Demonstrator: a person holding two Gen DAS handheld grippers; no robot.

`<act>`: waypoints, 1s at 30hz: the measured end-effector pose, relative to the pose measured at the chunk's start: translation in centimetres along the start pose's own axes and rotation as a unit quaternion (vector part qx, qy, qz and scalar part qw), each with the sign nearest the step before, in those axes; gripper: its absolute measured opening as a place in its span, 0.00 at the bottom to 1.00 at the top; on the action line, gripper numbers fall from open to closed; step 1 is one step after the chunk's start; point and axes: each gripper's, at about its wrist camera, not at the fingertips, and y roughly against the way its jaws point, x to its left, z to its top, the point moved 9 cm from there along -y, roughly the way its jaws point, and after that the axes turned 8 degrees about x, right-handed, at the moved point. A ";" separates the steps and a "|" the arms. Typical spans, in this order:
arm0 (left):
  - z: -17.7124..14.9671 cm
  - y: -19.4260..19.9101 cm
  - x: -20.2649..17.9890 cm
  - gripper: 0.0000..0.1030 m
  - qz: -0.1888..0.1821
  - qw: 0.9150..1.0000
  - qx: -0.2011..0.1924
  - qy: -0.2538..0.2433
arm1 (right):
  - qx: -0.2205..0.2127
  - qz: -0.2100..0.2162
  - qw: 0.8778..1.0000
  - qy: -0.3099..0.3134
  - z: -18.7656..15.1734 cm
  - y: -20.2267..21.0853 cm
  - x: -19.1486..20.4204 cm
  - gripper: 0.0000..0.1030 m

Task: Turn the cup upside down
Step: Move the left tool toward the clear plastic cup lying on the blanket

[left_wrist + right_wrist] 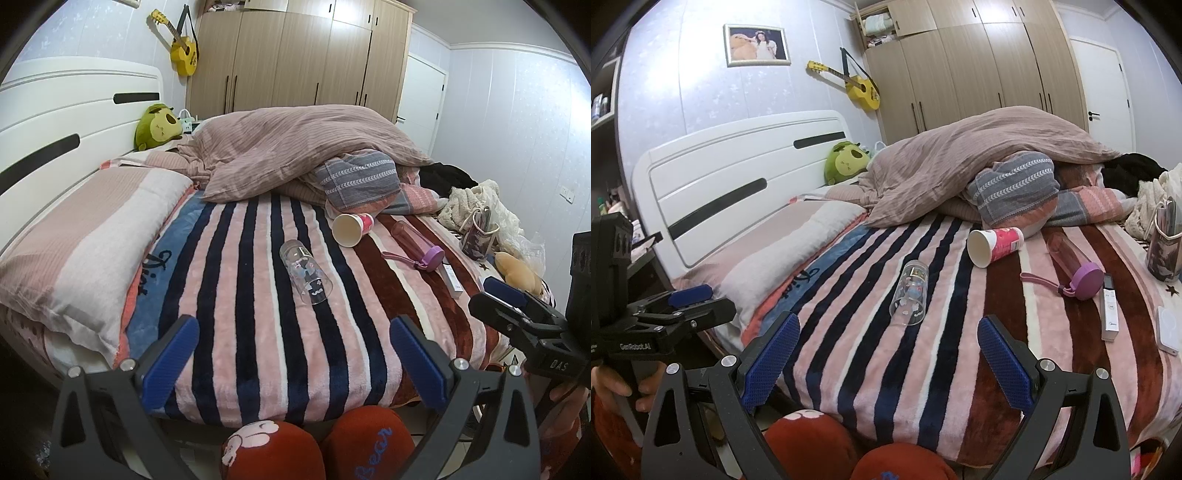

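- The clear cup lies on its side mid-bed, on the striped blanket, well back from the bed's near edge.
- Left gripper and right gripper: jaws spread, gripping nothing, at the near edge.
- A paper cup lies beyond.

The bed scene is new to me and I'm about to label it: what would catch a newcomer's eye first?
Probably the clear glass cup lying on its side mid-bed on the striped blanket, its open mouth toward the cameras. Just beyond it a paper cup also lies tipped over, beside a pink bottle with a purple lid. In the foreground, the left gripper and right gripper are both open and empty.
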 end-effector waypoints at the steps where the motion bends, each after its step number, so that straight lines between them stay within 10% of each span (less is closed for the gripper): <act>1: -0.2 0.0 0.1 0.99 0.000 1.000 0.000 0.000 | 0.001 0.000 1.000 0.000 -0.1 -0.2 0.0 0.94; 30: -0.5 -3.7 0.5 0.99 -0.008 0.999 0.036 -0.009 | 0.014 0.012 0.999 -0.037 -1.7 -1.8 -2.0 0.94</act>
